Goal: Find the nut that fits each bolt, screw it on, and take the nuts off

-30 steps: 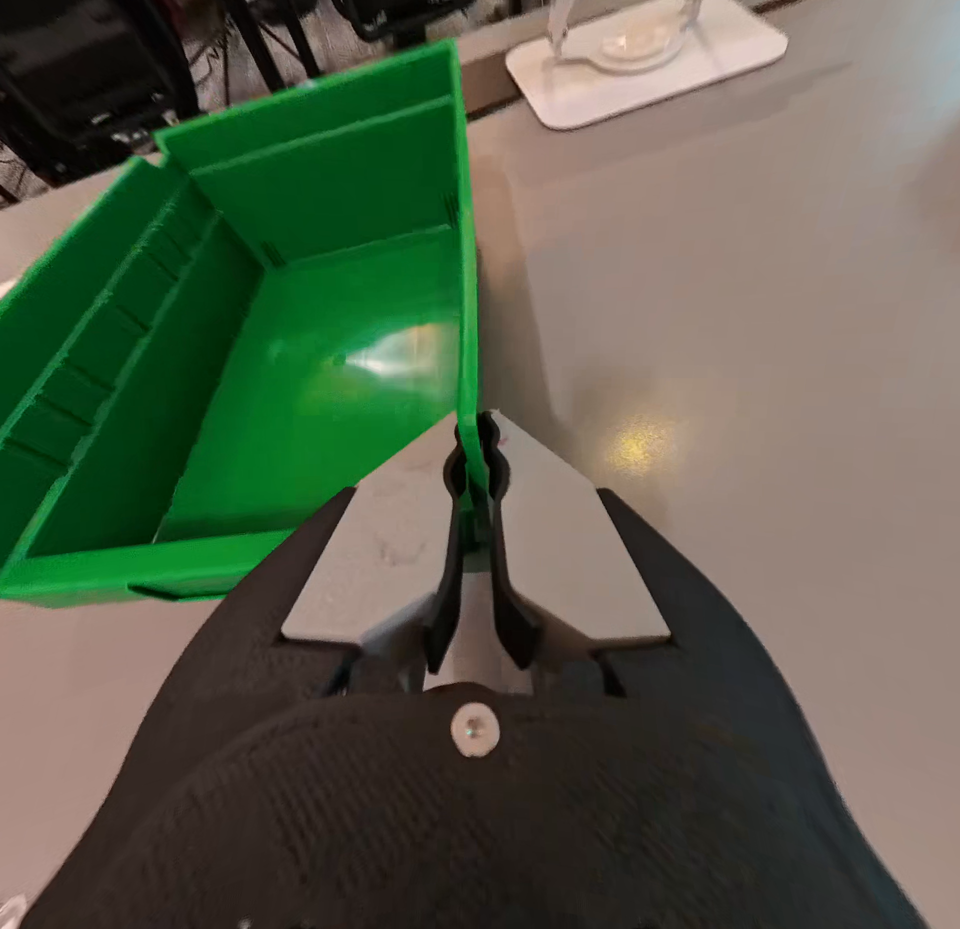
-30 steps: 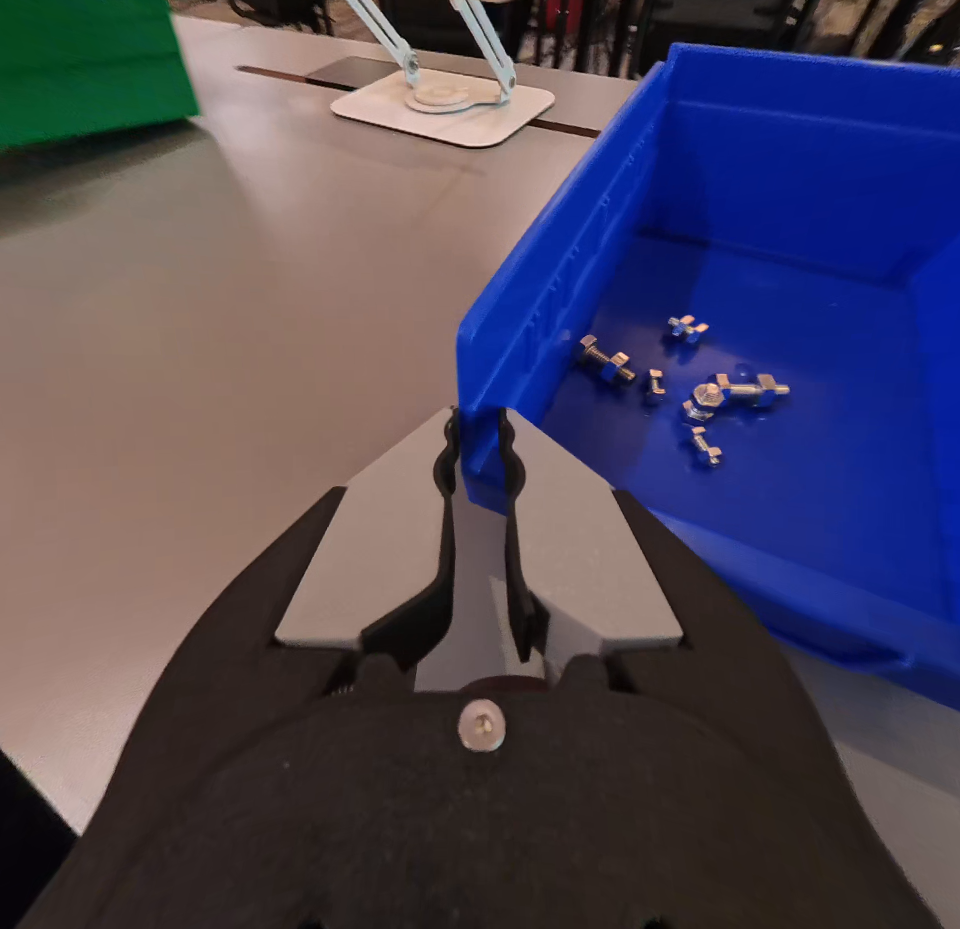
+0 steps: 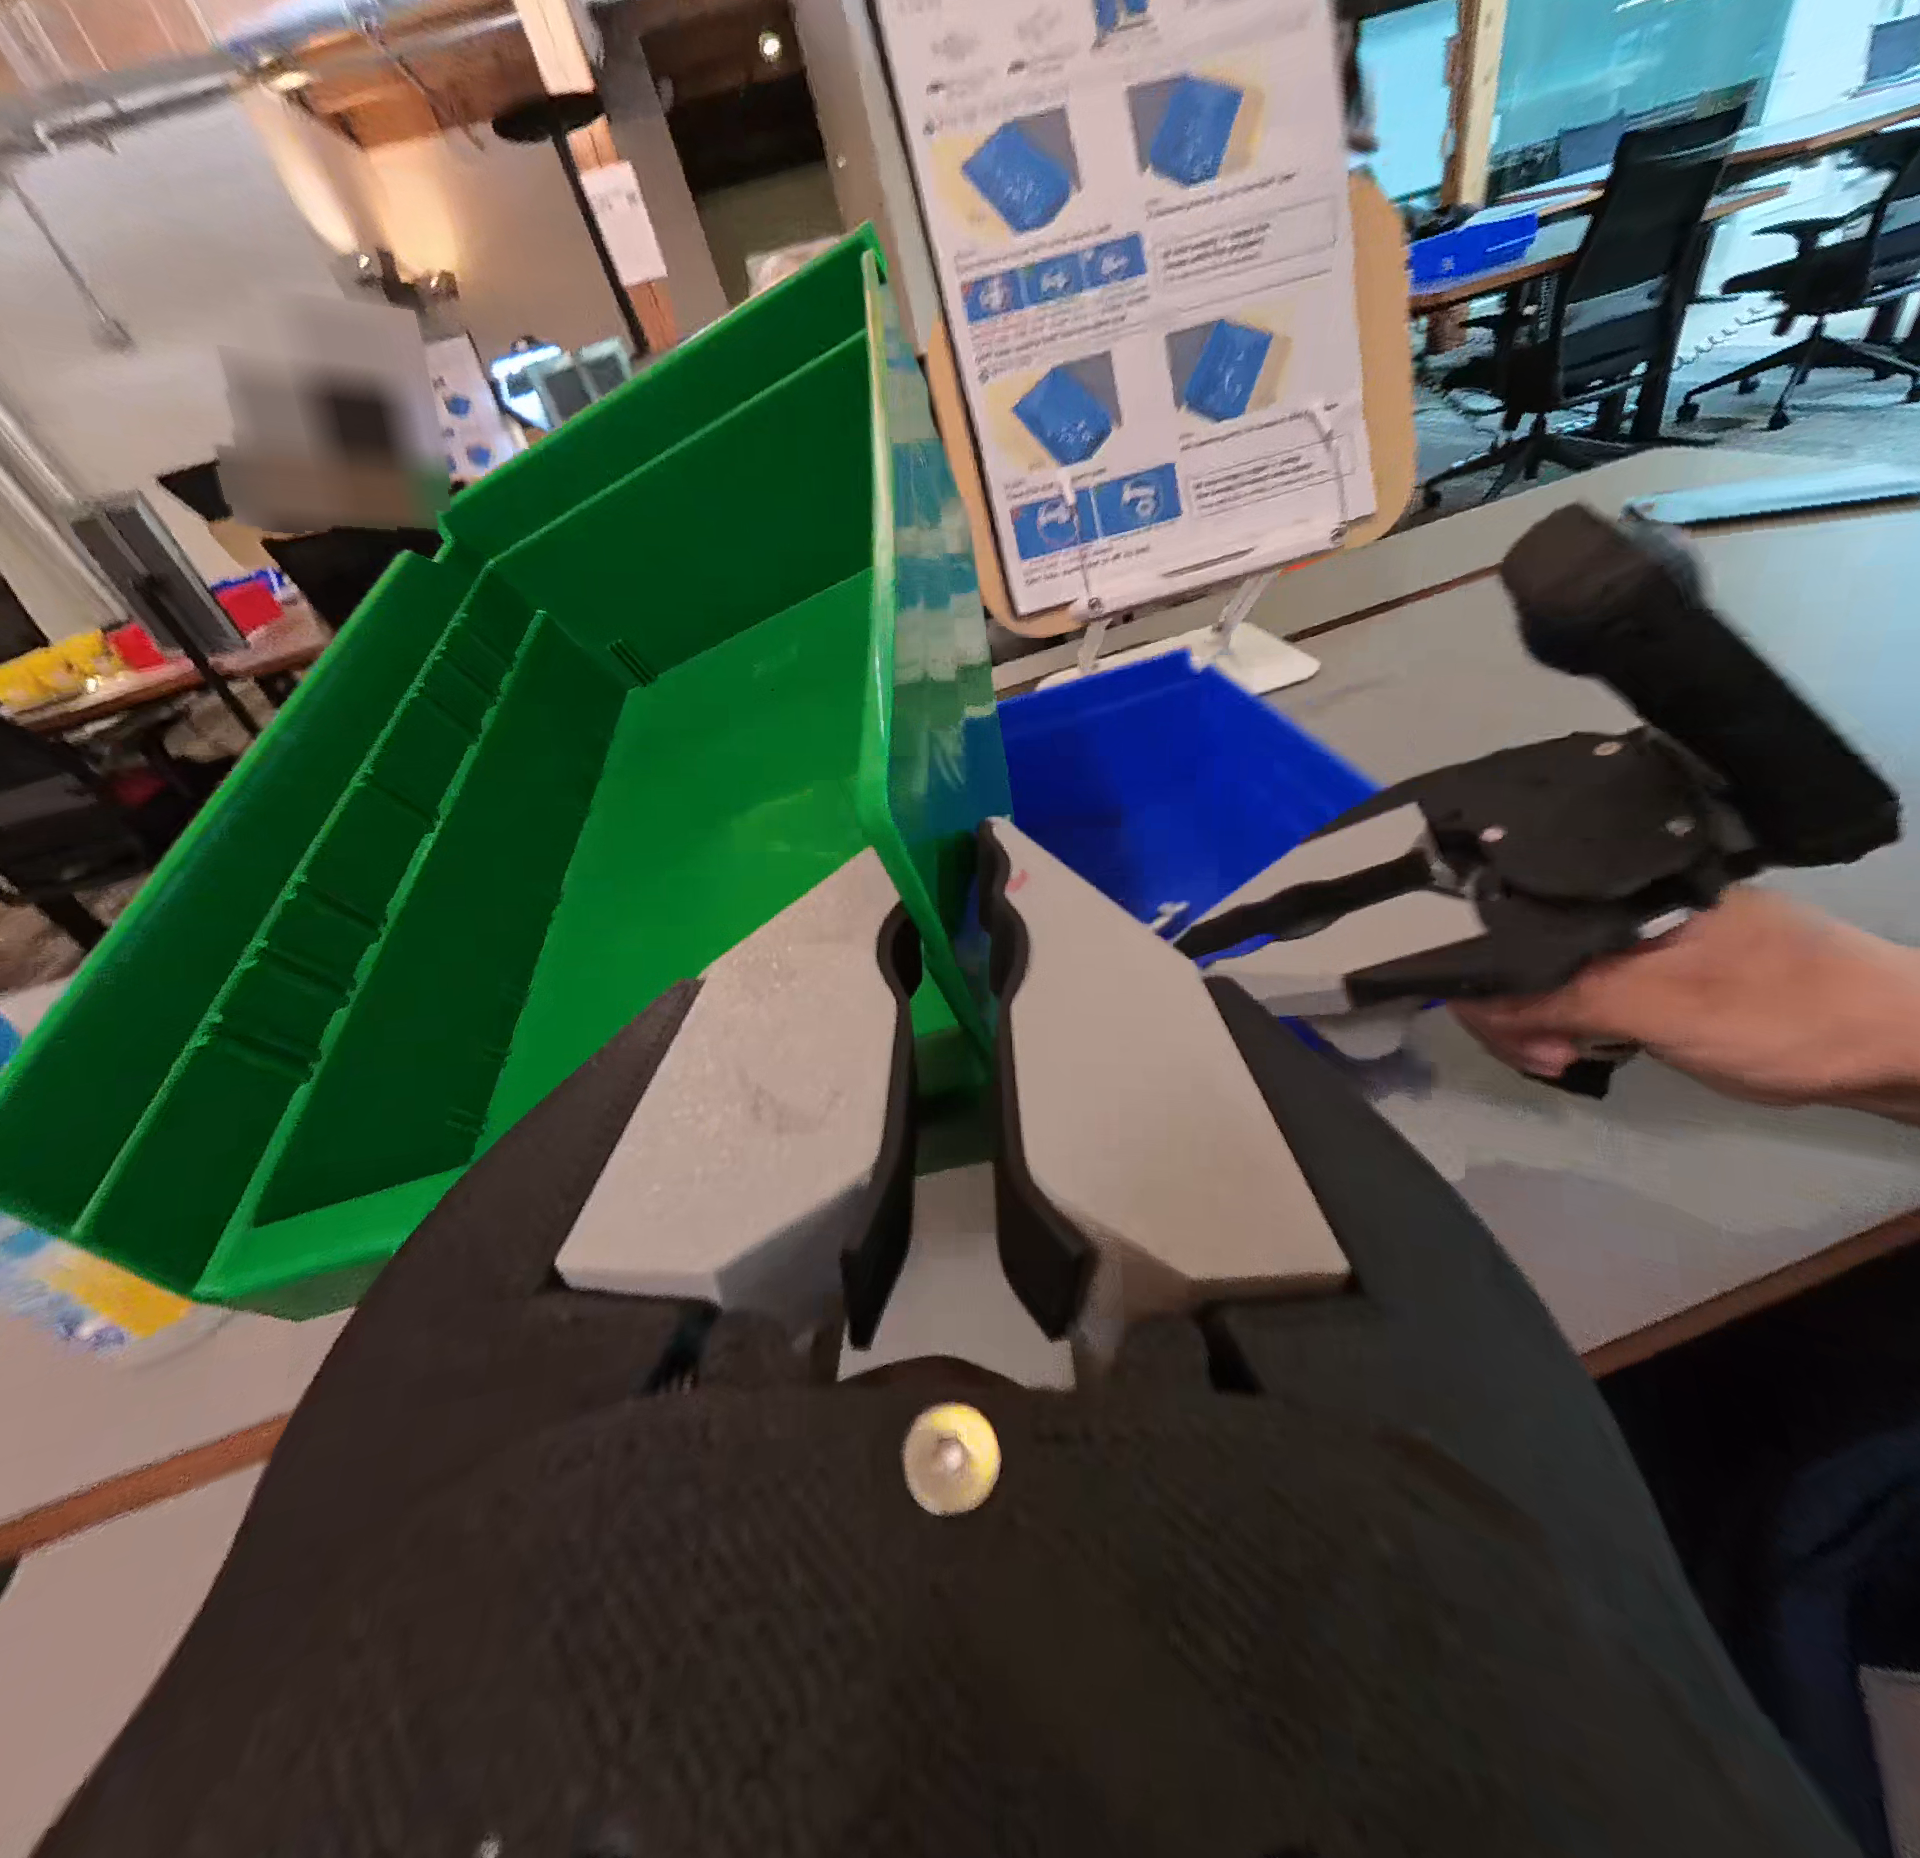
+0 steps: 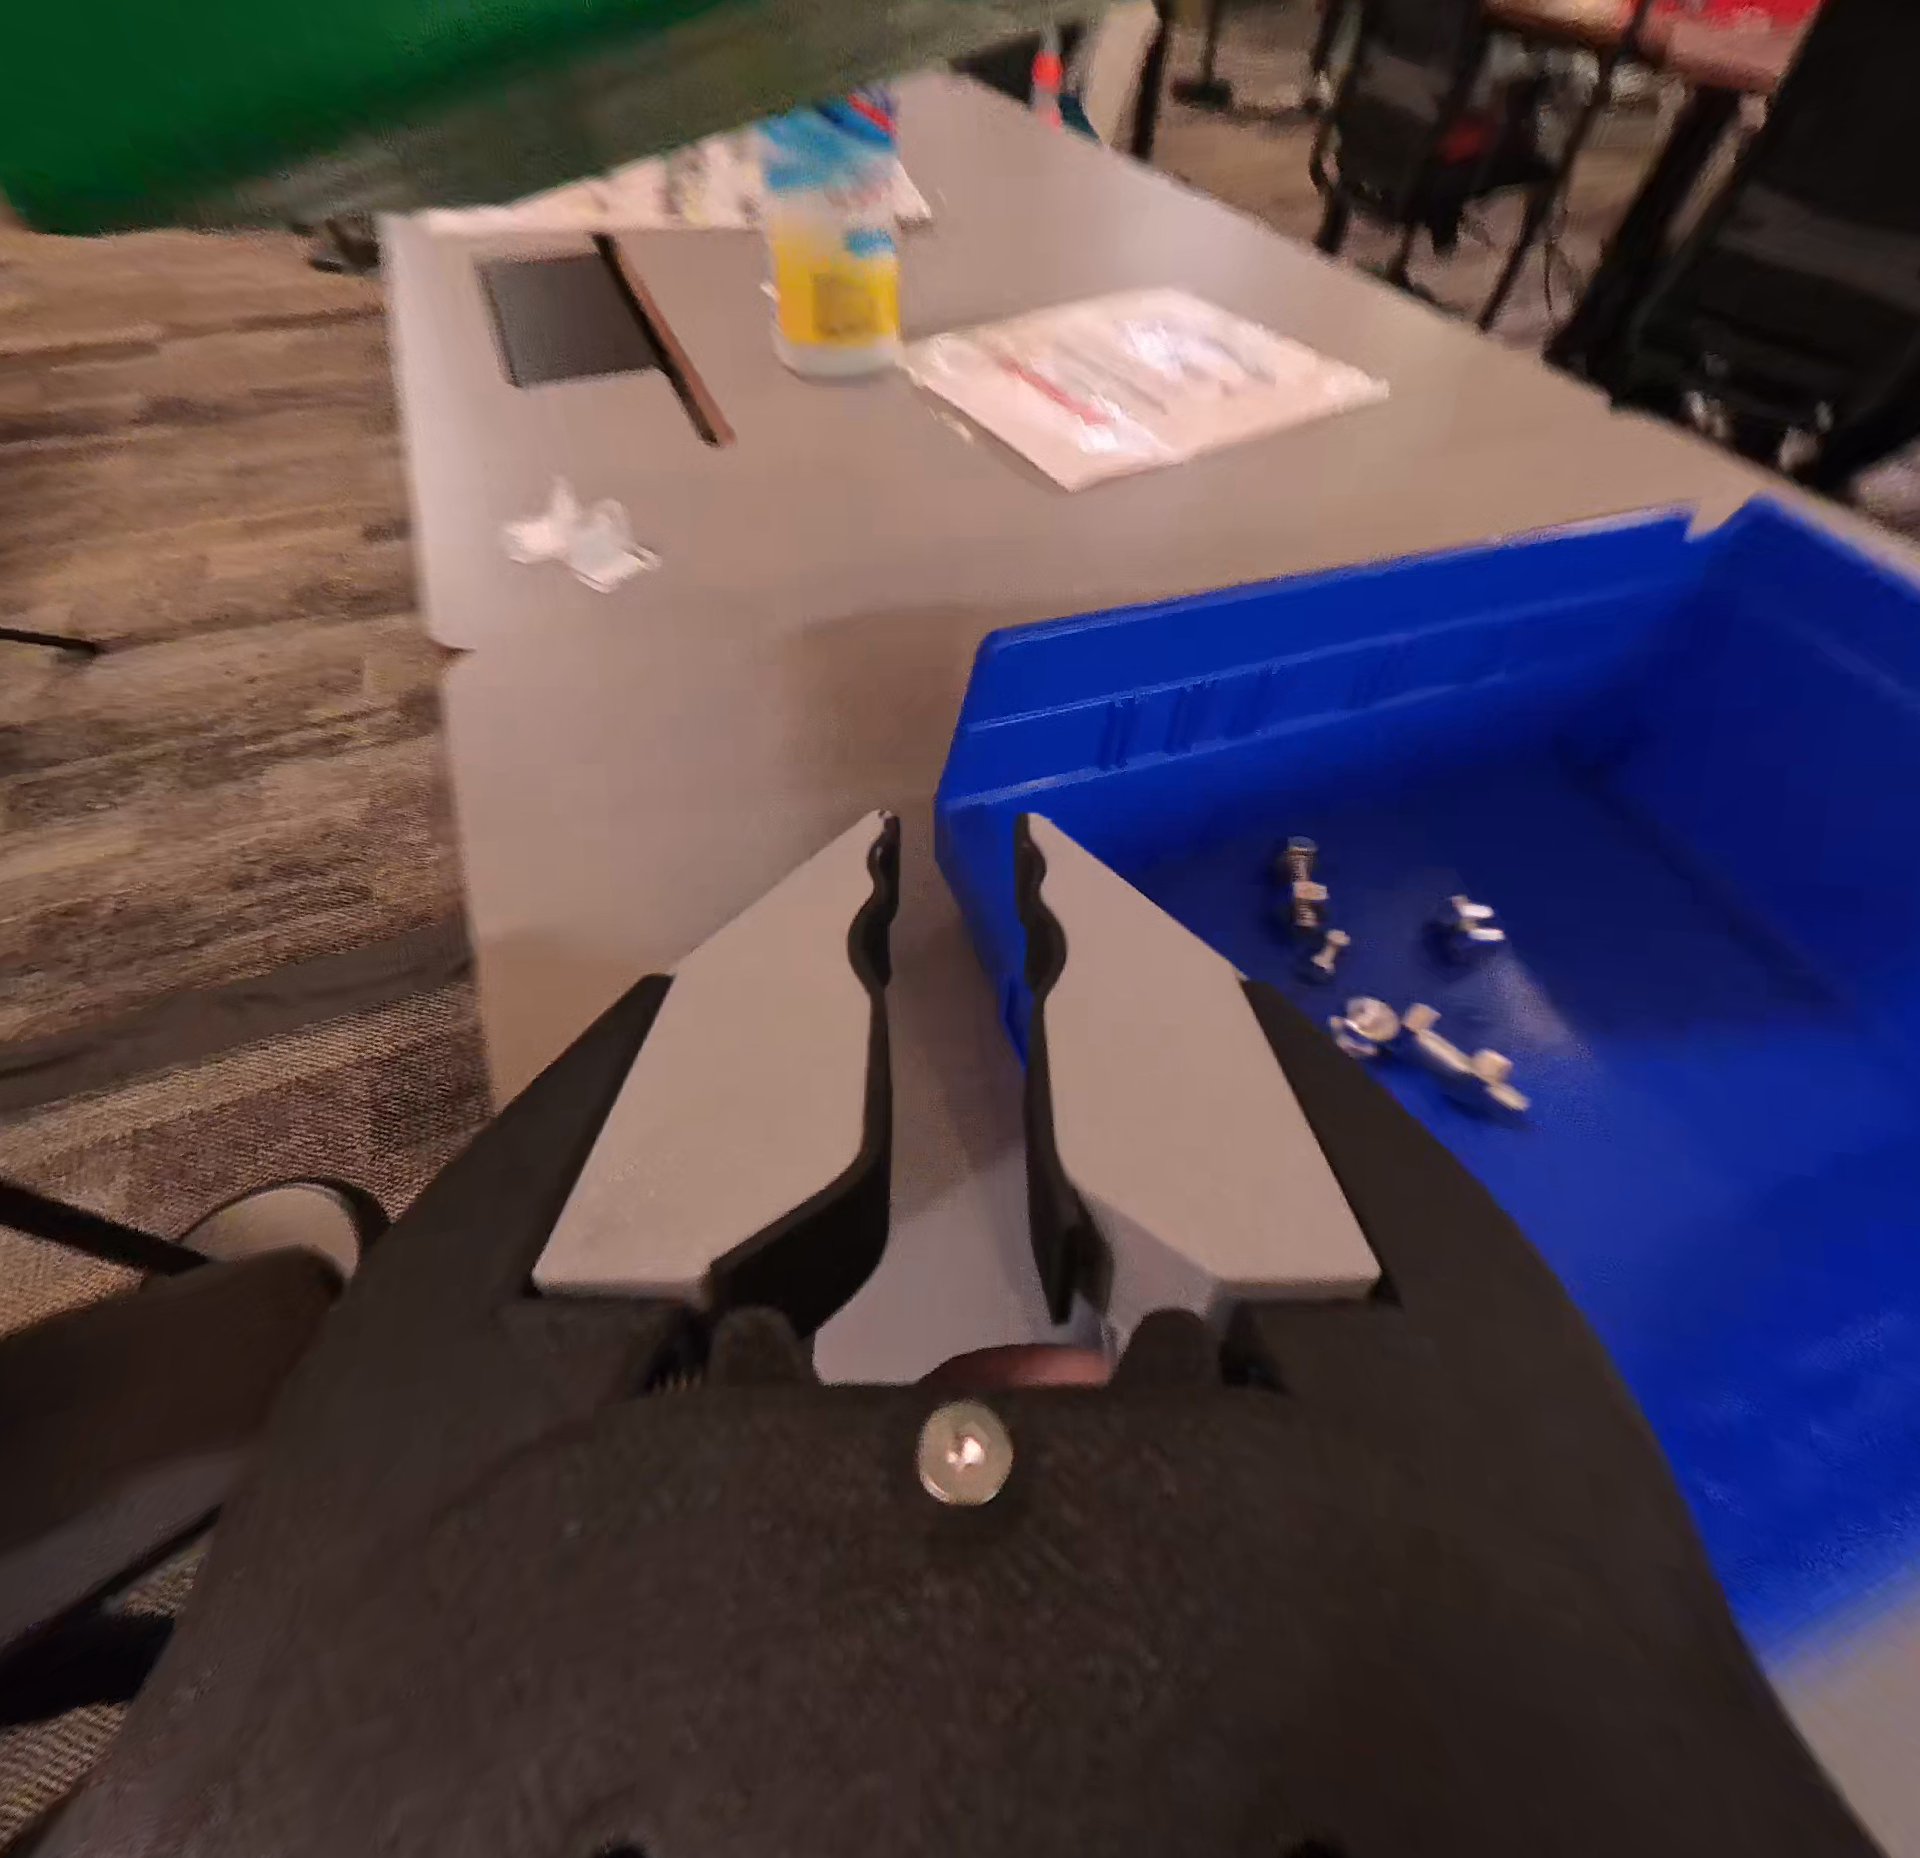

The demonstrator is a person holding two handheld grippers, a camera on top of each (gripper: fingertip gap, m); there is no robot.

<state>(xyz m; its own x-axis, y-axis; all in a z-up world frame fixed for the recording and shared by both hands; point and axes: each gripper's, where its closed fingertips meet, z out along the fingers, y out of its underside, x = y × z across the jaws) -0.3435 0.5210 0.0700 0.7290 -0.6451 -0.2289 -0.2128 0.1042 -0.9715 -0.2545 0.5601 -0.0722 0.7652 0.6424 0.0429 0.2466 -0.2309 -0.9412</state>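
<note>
while my left gripper (image 3: 951, 935) pinches the green bin (image 3: 582, 873) wall, lifted and tilted, my right gripper (image 4: 951, 904) straddles the blue bin (image 4: 1299, 655) corner, parted and seemingly not clamped, with bolts and nuts (image 4: 1392, 987) just right of its fingertips.

The grey tabletop (image 4: 665, 748) had a brown edge along its near side and carried a blue bin (image 4: 1351, 665) that rested flat on it. Farther along lay a clear plastic sleeve of papers (image 4: 1143, 374), a yellow and white bottle (image 4: 836, 281) standing upright just beside it, and a small crumpled scrap of clear plastic (image 4: 577, 541) — well apart from the bin. A dark rectangular panel (image 4: 561, 317) sat set into the surface near the far end — and a white stand base (image 3: 1262, 660) stood behind the bin
</note>
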